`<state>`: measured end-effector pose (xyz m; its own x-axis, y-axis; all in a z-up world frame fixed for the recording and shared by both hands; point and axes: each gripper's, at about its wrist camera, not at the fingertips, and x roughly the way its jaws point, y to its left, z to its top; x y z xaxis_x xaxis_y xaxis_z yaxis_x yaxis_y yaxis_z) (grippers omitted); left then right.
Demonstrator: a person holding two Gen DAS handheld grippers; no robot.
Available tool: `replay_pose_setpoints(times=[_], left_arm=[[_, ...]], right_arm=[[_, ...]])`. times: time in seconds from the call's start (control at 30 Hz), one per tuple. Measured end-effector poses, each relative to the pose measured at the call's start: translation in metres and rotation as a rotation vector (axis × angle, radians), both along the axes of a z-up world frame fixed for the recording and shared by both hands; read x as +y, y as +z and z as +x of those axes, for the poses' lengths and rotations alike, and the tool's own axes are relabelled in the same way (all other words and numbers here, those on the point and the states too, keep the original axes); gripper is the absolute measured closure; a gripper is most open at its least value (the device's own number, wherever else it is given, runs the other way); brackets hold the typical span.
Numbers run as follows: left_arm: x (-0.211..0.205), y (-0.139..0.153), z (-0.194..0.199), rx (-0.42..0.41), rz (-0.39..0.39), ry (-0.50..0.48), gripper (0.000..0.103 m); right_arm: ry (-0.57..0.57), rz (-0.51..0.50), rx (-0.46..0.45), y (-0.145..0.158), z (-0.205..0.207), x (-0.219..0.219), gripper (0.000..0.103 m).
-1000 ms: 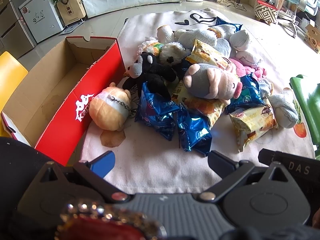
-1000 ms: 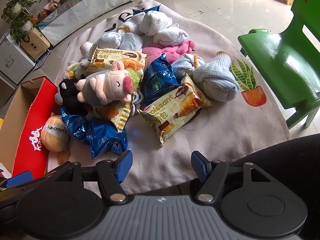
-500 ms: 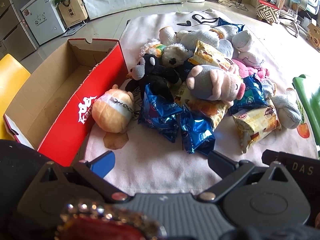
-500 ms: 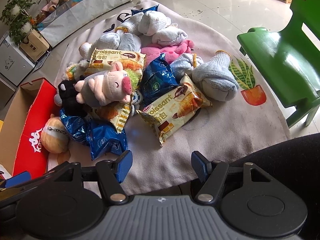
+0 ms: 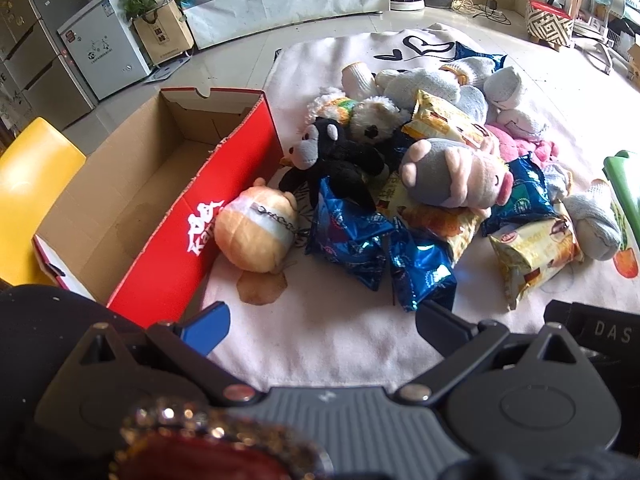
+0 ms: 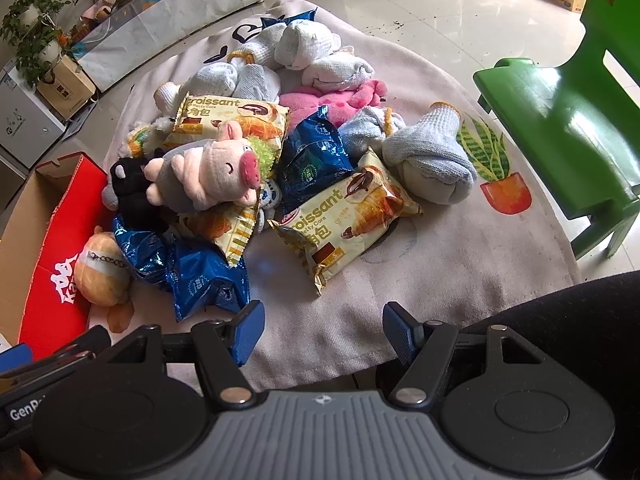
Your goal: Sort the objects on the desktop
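A pile of plush toys, snack bags and rolled socks lies on a pale mat point(image 5: 320, 336). A grey-pink pig plush point(image 5: 452, 176) tops it, also in the right wrist view point(image 6: 208, 176). An orange round plush point(image 5: 256, 232) lies beside an open red cardboard box point(image 5: 224, 216). Blue snack bags point(image 5: 420, 268) and a croissant bag point(image 6: 344, 216) lie at the pile's near edge. My left gripper point(image 5: 320, 320) is open and empty, short of the blue bags. My right gripper point(image 6: 324, 328) is open and empty, short of the croissant bag.
A green plastic chair point(image 6: 568, 112) stands right of the mat. A yellow chair point(image 5: 28, 176) sits behind the box. Rolled socks point(image 6: 432, 164) and a pink plush point(image 6: 332, 98) lie on the far side. Cabinets and plants line the back wall.
Both grippers stay open. The left wrist view has drifted slightly, so the pile sits a little lower and to the right; the right view is nearly unchanged.
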<state>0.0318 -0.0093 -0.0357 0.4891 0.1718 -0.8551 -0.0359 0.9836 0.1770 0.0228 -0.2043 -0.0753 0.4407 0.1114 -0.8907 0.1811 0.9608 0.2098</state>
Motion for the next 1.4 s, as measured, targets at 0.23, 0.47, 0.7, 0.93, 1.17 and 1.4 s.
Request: replay_pose_setpoints(times=[0.23,0.47,0.7,0.93,1.17,1.4], left_arm=[[0.001,0.007,-0.005,0.002,0.032,0.003,0.001],[0.004,0.015,-0.012,0.003,0.033,0.007,0.001],[0.008,0.024,-0.019,-0.016,0.004,0.002,0.001],[0.016,0.034,-0.023,-0.035,-0.023,0.008,0.001],[0.021,0.042,-0.028,-0.052,-0.035,0.013,0.001],[0.026,0.046,-0.03,-0.059,-0.042,0.027,0.001]], right_arm=[[-0.02,0.01,-0.017,-0.001,0.002,-0.003,0.037],[-0.04,0.009,-0.035,-0.003,0.003,-0.005,0.037],[-0.054,0.009,-0.047,-0.006,0.004,-0.007,0.037],[-0.054,-0.001,-0.05,-0.01,0.006,-0.005,0.037],[-0.053,-0.004,-0.052,-0.012,0.006,-0.005,0.037],[-0.051,-0.012,-0.051,-0.013,0.007,-0.005,0.037]])
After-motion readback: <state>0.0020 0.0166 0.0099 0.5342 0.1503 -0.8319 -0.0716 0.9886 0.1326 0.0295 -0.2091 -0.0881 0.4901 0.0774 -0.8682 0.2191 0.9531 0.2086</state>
